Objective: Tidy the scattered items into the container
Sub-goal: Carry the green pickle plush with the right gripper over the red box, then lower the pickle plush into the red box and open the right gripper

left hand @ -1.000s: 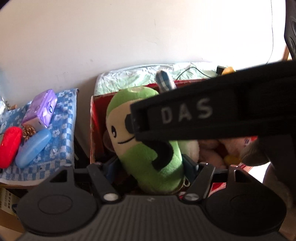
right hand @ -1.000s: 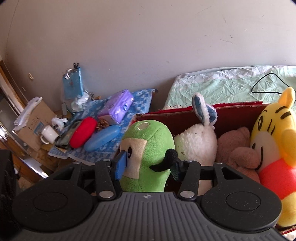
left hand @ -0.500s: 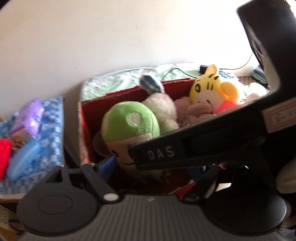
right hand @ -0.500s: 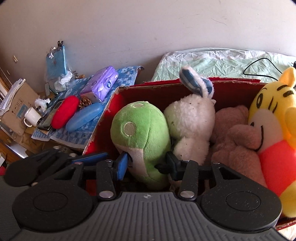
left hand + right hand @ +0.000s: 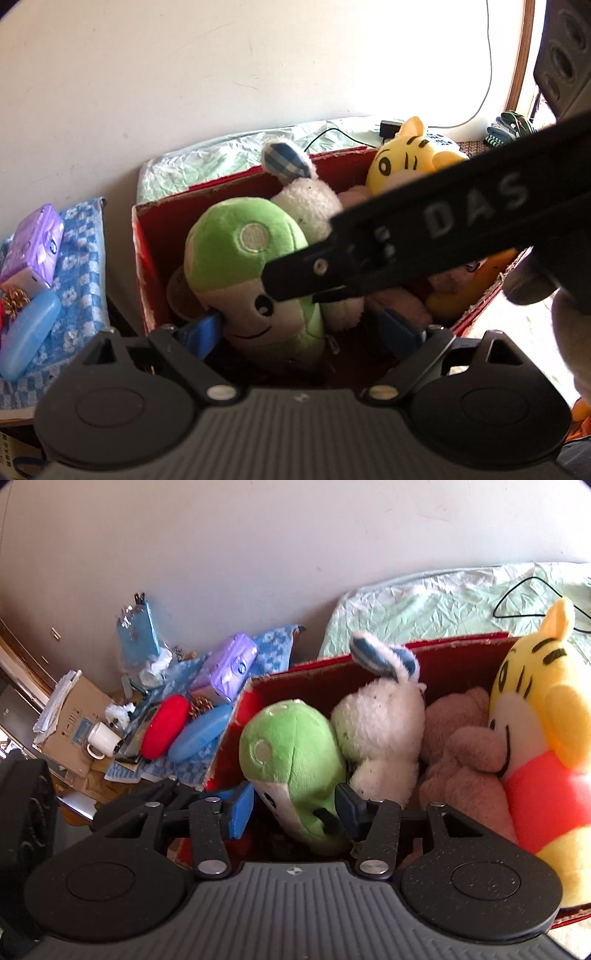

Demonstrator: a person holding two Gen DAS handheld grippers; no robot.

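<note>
A green plush toy lies in the left end of the red box, next to a white plush, a brown bear and a yellow tiger. My right gripper is open, its blue pads either side of the green plush's lower body with a gap on the left. My left gripper is open around the same green plush in the box. The right gripper's black body crosses the left wrist view.
Left of the box, a blue checked cloth carries a purple tissue pack, a red pouch and a blue case. A white mug and cardboard box sit further left. A green-sheeted bed lies behind.
The green plush has gone down into the left end of the box. My right gripper's jaws have opened off it. Both grippers have shifted over the box.
</note>
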